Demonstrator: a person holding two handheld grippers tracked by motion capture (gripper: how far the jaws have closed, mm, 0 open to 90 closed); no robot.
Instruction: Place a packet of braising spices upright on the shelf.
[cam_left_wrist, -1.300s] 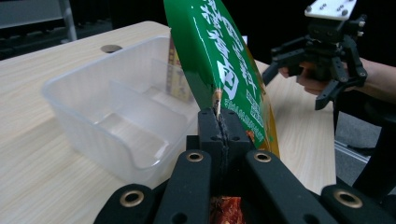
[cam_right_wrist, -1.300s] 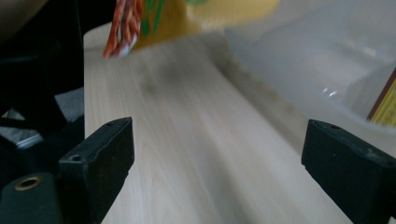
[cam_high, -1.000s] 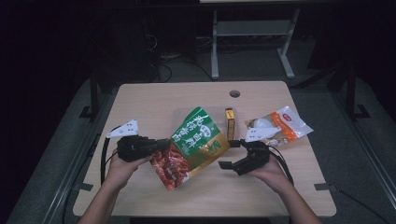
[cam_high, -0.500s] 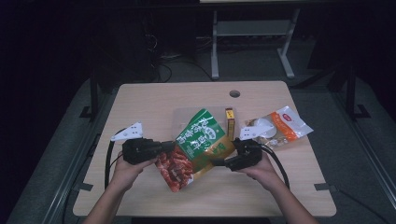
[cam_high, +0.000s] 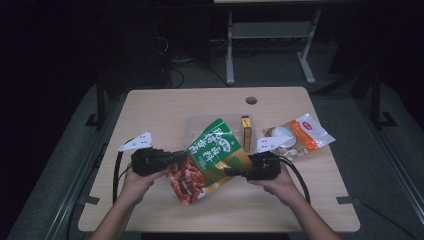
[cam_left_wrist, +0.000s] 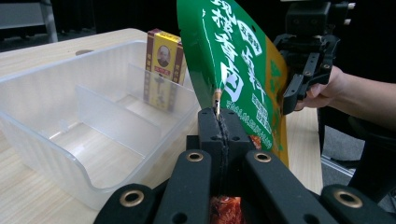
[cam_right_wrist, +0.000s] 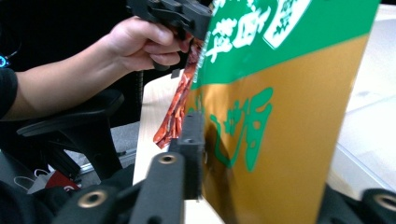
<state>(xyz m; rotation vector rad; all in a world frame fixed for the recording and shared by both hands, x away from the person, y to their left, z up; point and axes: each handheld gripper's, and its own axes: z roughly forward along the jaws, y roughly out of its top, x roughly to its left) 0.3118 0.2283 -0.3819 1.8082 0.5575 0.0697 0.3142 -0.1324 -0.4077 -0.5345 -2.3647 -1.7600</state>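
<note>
Pouch (cam_high: 216, 150), green and gold, held up over the table (cam_high: 165, 107) between our two grippers, just in front of the clear bin (cam_left_wrist: 70, 126). Our left gripper (cam_high: 172, 159) is clamped on its edge. Our right gripper (cam_high: 231, 171) has just been closing on the opposite edge, with the pouch between its jaws; contact we cannot tell. Yellow box (cam_left_wrist: 161, 70) stands in the bin.

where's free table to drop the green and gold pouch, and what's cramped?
Free: the wooden table along its far-left stretch, behind the left gripper, and the near strip between the forearms. Crowded: centre to right, where the green and gold pouch, clear plastic divided bin, yellow box and white and orange packet cluster.
</note>
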